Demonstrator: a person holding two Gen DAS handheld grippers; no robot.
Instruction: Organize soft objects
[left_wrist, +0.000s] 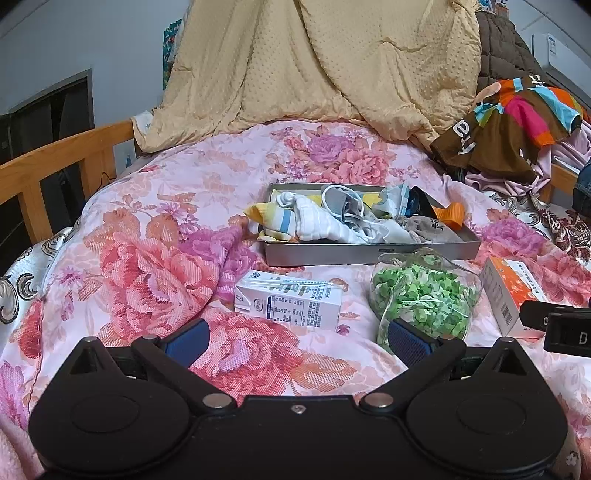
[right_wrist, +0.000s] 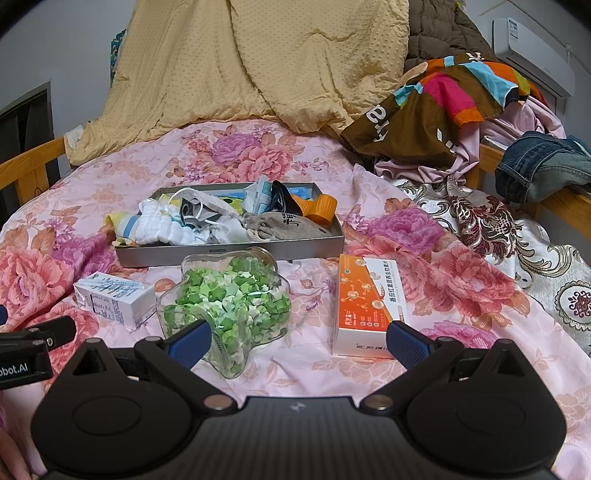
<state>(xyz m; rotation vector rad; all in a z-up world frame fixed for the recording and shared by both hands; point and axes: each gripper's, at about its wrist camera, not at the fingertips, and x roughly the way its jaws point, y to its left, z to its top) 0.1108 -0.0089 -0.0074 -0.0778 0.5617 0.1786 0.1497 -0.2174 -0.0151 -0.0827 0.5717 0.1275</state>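
A bed fills both views, covered by a pink floral quilt (left_wrist: 155, 258) and edged by a wooden rail (left_wrist: 55, 162). A yellow dotted blanket (left_wrist: 314, 62) hangs at twelve o'clock, and a heap of colourful striped clothes (right_wrist: 443, 107) sits at about two o'clock, with folded jeans (right_wrist: 543, 170) on the rail further right.

Near the middle of the quilt lies a shallow grey metal tray (right_wrist: 229, 251) holding the soft things: a white folded cloth (right_wrist: 162, 225), a yellow and blue striped cloth (left_wrist: 269, 218) spilling over the tray's left edge, tangled face masks (right_wrist: 207, 210), a grey drawstring pouch (right_wrist: 280, 225) and an orange strap (right_wrist: 317, 206) at the tray's right end.

Just in front of the tray stands a clear star-shaped jar of green paper stars (right_wrist: 229, 306). At its nine o'clock lies a small white carton (left_wrist: 288, 302); at its three o'clock lies an orange and white box (right_wrist: 365, 306), apart from the jar.

The left gripper (left_wrist: 295, 339) hovers low over the quilt, its blue-padded fingers (left_wrist: 188, 339) spread wide with nothing between them. The right gripper (right_wrist: 295, 339) is likewise wide open and empty; in its view one pad overlaps the jar and the other the orange box, and whether they touch cannot be told.
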